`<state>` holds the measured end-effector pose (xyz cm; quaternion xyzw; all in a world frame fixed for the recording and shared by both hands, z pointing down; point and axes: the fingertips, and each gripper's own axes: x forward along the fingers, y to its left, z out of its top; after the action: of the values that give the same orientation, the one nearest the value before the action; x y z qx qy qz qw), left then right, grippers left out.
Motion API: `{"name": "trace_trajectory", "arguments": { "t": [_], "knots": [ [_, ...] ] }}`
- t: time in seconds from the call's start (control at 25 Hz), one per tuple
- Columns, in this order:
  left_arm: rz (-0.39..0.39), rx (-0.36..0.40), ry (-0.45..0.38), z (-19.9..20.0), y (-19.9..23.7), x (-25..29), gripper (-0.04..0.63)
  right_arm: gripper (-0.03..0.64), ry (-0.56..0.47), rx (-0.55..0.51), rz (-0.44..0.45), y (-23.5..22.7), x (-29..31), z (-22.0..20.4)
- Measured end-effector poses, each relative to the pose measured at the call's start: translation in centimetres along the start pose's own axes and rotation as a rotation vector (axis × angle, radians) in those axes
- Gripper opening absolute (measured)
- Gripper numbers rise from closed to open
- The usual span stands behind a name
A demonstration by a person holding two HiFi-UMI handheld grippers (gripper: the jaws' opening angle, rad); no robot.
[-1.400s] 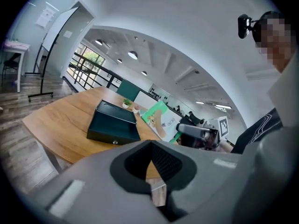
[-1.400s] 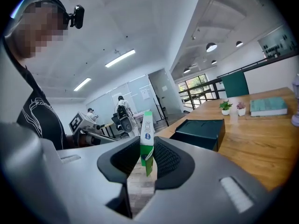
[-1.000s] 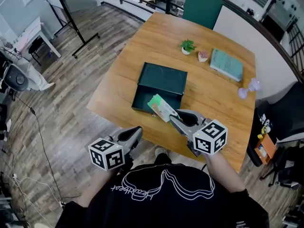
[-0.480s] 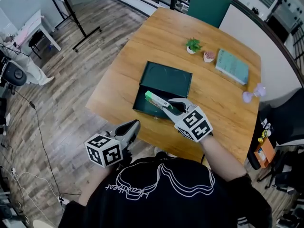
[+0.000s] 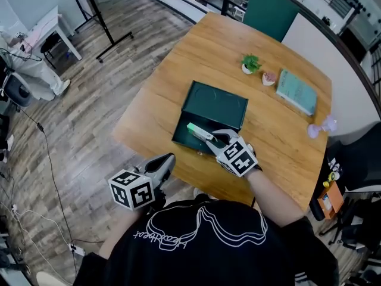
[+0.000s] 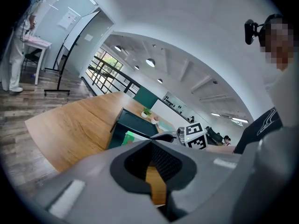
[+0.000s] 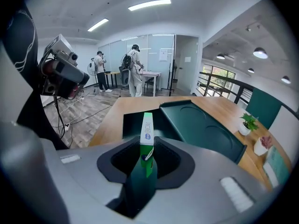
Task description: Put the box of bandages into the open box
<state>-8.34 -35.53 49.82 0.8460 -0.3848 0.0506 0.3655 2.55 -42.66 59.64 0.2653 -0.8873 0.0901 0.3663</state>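
The open box (image 5: 196,126) is dark green and sits near the table's near edge, its lid (image 5: 218,103) laid back behind it. The bandage box (image 5: 198,131) is green and white, and my right gripper (image 5: 206,137) is shut on it, holding it on edge over the box's near right part. In the right gripper view the bandage box (image 7: 146,129) stands upright between the fingers, with the tray (image 7: 132,123) beyond it. My left gripper (image 5: 165,162) hangs off the table's near edge, shut and holding nothing. It looks toward the open box (image 6: 134,123) and the bandage box (image 6: 126,137).
At the far side of the wooden table (image 5: 161,94) are a small potted plant (image 5: 250,63), a pink item (image 5: 269,78), a teal book (image 5: 297,92) and a purple object (image 5: 324,126). A green chair back (image 5: 271,11) stands behind. People stand far off in the room (image 7: 133,69).
My right gripper has carried the bandage box forward and left from the table's edge to above the open box's inside. The left gripper has barely moved.
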Motion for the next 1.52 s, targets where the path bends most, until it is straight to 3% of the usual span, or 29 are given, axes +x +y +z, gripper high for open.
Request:
{"name": "trace_trajectory", "arguments": {
  "t": [0.32,0.48,0.64,0.84,1.04,1.2,1.4,1.52],
  "knots": [
    [0.002,-0.018,-0.004,0.0,0.9,-0.1,0.0,0.115,0.106,-0.008,0.016,0.5,1.3,-2.4],
    [0.002,-0.021,-0.006,-0.1,1.1,-0.2,0.0,0.12,0.108,0.009,0.018,0.5,1.6,-2.6],
    [0.0,-0.023,-0.011,-0.1,1.1,-0.3,0.0,0.186,0.109,0.031,0.03,0.8,1.7,-2.7],
    [-0.009,-0.021,-0.017,-0.2,0.5,-1.0,0.0,0.255,0.035,0.157,0.031,1.2,0.4,-1.6],
    [-0.022,-0.023,-0.02,-0.7,0.1,-2.1,0.0,0.262,-0.074,0.241,0.029,2.7,-2.3,0.0],
    [-0.042,-0.025,-0.03,-0.8,-0.5,-2.9,0.0,0.216,-0.168,0.279,0.022,4.2,-5.7,1.3],
    [-0.078,-0.008,-0.039,-1.3,-2.2,-3.8,0.0,0.066,-0.308,0.313,0.046,7.2,-10.0,3.0],
    [-0.106,0.014,-0.043,-1.4,-3.5,-4.3,0.0,0.026,-0.359,0.279,0.044,9.2,-11.9,3.6]
  ]
}}
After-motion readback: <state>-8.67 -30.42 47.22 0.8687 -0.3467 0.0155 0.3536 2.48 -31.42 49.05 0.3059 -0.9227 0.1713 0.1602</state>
